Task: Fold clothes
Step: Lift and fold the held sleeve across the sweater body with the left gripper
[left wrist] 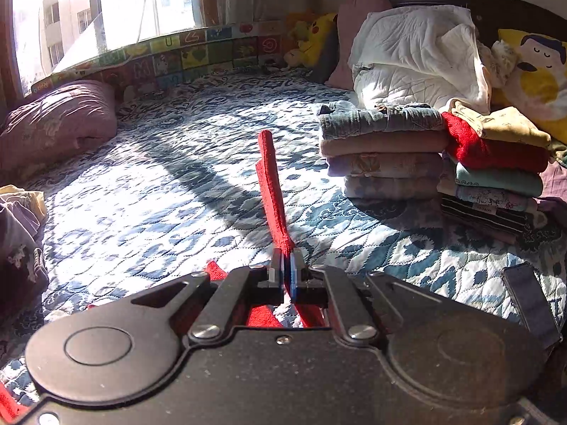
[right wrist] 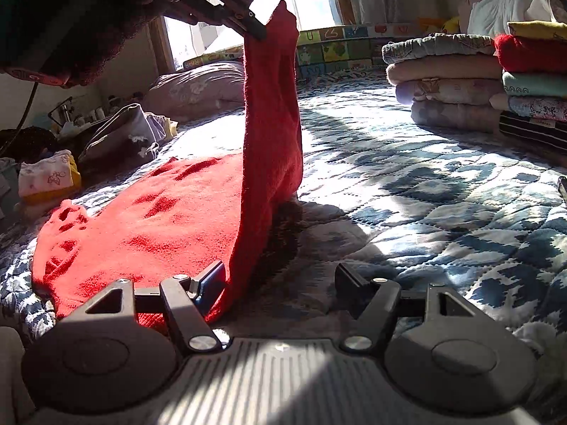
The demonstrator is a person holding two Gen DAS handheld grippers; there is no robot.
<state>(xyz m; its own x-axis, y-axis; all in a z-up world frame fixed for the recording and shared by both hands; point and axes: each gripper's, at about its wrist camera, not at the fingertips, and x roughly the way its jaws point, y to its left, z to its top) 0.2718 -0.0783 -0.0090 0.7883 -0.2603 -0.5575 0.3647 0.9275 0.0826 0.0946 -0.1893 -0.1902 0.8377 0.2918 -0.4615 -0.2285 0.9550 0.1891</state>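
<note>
Red knit garment (right wrist: pixel 152 219) spread flat on the blue-and-white patterned quilt (right wrist: pixel 425 191), one long strip of it pulled up off the bed into the air. In the left wrist view, same garment (left wrist: pixel 271 184) seen edge-on as a narrow red band running forward from the closed jaws. Left gripper (left wrist: pixel 287 265) clamped tight on that raised edge, fingers pressed together with the cloth pinched between. From the right wrist view, left gripper (right wrist: pixel 257 30) held high above the garment, top of the lifted strip caught in its tip, a dark sleeve (right wrist: pixel 71 17) behind it. Right gripper (right wrist: pixel 280 279) low over the quilt just beside the garment's near edge, jaws spread wide, gripping nothing; left finger (right wrist: pixel 209 283) touching or nearly touching the hanging red cloth, cannot tell which.

Beyond the garment, toward the headboard side: two stacks of folded clothes (left wrist: pixel 382 152) standing on the quilt, denim on top of one, a red and a mustard piece on top of the neighbouring stack (left wrist: pixel 496 163). Behind the stacks, a white bundled duvet (left wrist: pixel 418 56) and a yellow cartoon pillow (left wrist: pixel 531 67). Far side of the garment, against the window (left wrist: pixel 106 10): a mauve pillow (left wrist: pixel 56 120) and a colourful alphabet play mat (left wrist: pixel 198 53) propped upright. On the other side of the garment from the stacks, a loose heap of unfolded clothes (right wrist: pixel 124 134) at the bed's edge.
</note>
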